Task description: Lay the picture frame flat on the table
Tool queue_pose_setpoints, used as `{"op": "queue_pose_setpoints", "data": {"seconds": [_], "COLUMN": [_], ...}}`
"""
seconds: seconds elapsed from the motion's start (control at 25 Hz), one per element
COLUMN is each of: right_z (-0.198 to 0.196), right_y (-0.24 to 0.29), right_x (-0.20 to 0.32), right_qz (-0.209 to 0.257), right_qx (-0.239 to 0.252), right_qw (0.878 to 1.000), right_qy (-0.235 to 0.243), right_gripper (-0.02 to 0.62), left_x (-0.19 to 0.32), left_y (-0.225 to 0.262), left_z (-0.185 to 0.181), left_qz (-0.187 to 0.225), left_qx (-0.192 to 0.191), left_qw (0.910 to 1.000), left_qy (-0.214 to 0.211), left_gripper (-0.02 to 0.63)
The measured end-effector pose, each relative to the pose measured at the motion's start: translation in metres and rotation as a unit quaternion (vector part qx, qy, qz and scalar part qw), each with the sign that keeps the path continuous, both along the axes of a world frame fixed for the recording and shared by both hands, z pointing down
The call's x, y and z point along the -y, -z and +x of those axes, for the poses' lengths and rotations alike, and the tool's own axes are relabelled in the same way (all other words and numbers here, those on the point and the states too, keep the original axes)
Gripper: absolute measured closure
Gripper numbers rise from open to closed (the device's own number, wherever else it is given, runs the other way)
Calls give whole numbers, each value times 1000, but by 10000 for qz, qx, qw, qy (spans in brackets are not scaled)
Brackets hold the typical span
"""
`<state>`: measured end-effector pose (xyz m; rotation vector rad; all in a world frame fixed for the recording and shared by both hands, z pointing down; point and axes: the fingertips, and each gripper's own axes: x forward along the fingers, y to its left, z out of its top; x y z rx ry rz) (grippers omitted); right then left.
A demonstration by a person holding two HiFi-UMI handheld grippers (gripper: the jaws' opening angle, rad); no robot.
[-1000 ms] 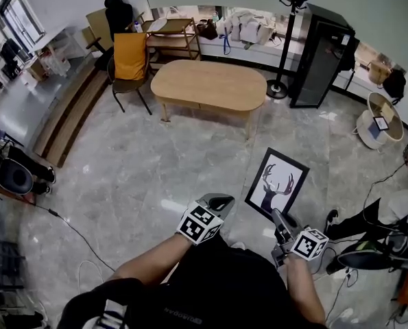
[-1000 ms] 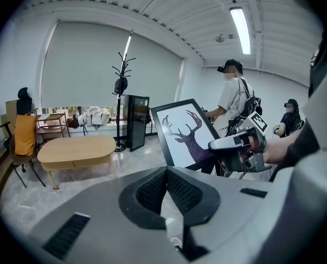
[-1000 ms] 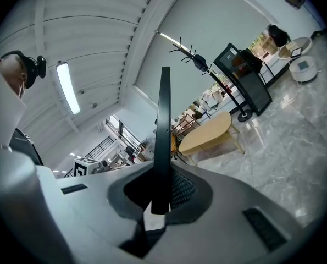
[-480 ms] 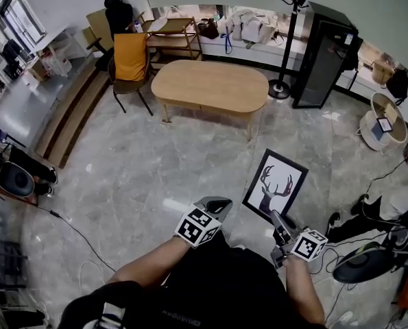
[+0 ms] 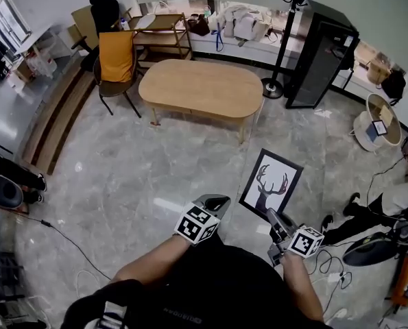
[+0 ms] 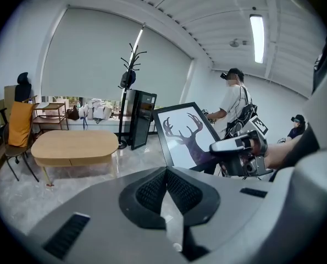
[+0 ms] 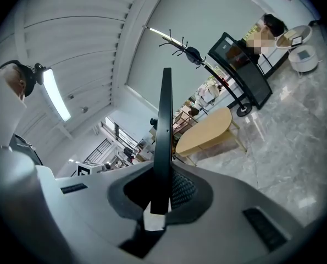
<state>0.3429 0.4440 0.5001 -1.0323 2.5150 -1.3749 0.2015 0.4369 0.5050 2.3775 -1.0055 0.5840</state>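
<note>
The picture frame (image 5: 270, 184), black-rimmed with a dark deer silhouette on white, hangs tilted above the marble floor, held by its lower edge. My right gripper (image 5: 273, 217) is shut on that edge; in the right gripper view the frame (image 7: 164, 125) runs edge-on straight up from between the jaws of the right gripper (image 7: 161, 196). My left gripper (image 5: 216, 201) is beside it on the left, shut and holding nothing. In the left gripper view, the left gripper (image 6: 164, 194) has its pads meeting, with the frame (image 6: 185, 133) beyond. The oval wooden table (image 5: 200, 88) stands some way ahead.
A chair with an orange back (image 5: 114, 60) stands left of the table. A black cabinet (image 5: 320, 50) and a coat stand (image 5: 284, 43) are behind it. Cables (image 5: 358, 249) and a round side table (image 5: 376, 122) lie at the right. Another person (image 6: 234, 103) stands beyond the frame.
The head view has swung slightly, so the table sits further left. The frame stays in the right gripper and has drifted a little left. The person at the right edge has moved off.
</note>
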Motion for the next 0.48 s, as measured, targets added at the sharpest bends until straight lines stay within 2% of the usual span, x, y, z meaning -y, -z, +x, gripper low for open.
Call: {"op": "queue_pose_setpoints", "data": {"seconds": [0.2,0.48], "right_z": [-23,-83], "right_y": [5,2], "right_x": [73,165], "right_qz": [-161,-276], "right_qx": [-200,-462], "right_qw": [9996,9983], "right_qy": [-125,-206], "right_gripper": [572,572], "left_x": [89,173], "left_y": [20,21], "left_z": [-31,-114], "left_qz": [238,210], "left_qx": [-229,-297], "left_qw": [9995,9991], "left_qy": [19,238], "left_gripper": [606,606]}}
